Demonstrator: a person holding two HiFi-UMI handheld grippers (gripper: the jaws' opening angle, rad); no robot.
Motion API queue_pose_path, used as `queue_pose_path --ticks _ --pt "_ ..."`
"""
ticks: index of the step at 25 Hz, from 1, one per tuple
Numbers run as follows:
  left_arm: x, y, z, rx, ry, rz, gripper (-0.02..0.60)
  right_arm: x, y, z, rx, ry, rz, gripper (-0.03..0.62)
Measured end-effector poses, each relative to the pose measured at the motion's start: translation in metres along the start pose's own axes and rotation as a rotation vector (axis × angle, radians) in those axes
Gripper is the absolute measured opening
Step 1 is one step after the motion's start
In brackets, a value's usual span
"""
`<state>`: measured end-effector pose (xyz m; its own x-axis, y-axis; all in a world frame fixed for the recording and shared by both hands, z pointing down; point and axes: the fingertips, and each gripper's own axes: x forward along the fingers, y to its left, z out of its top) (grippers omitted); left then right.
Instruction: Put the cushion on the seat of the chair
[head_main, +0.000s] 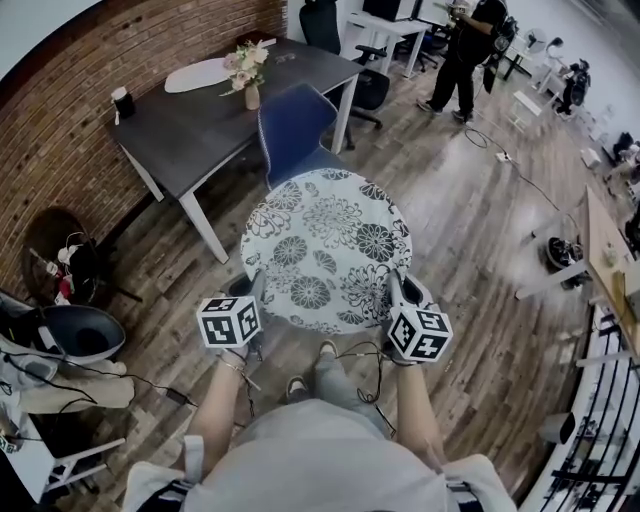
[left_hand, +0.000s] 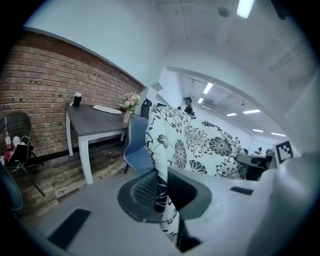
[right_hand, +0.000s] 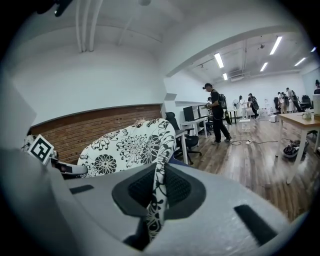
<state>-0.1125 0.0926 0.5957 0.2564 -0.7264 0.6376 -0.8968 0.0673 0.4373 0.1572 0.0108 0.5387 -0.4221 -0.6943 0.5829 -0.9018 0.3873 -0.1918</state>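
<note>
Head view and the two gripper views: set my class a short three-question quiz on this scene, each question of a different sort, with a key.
1. True or false: the left gripper and the right gripper are each shut on an edge of the cushion.
2. Which of these stands on the table? A) a laptop B) a vase of flowers C) a stack of books
3. In one word: what colour is the chair that the cushion partly covers in the head view?
Key: 1 true; 2 B; 3 blue.
</note>
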Motion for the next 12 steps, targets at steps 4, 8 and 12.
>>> queue_pose_path --ticks 4,8,12 --pt "0.019 0.006 0.005 -0.003 0.017 0.014 0.017 0.018 -0.010 0.000 0.004 0.013 -0.009 0.020" --pt "0.064 0.004 0.041 -0.021 0.027 0.020 0.017 0.066 -0.034 0.034 -0.003 0.036 -0.001 0.020" --pt "0.087 0.004 0.067 -0.019 0.020 0.028 0.017 0.092 -0.044 0.056 -0.008 0.033 0.004 0.020"
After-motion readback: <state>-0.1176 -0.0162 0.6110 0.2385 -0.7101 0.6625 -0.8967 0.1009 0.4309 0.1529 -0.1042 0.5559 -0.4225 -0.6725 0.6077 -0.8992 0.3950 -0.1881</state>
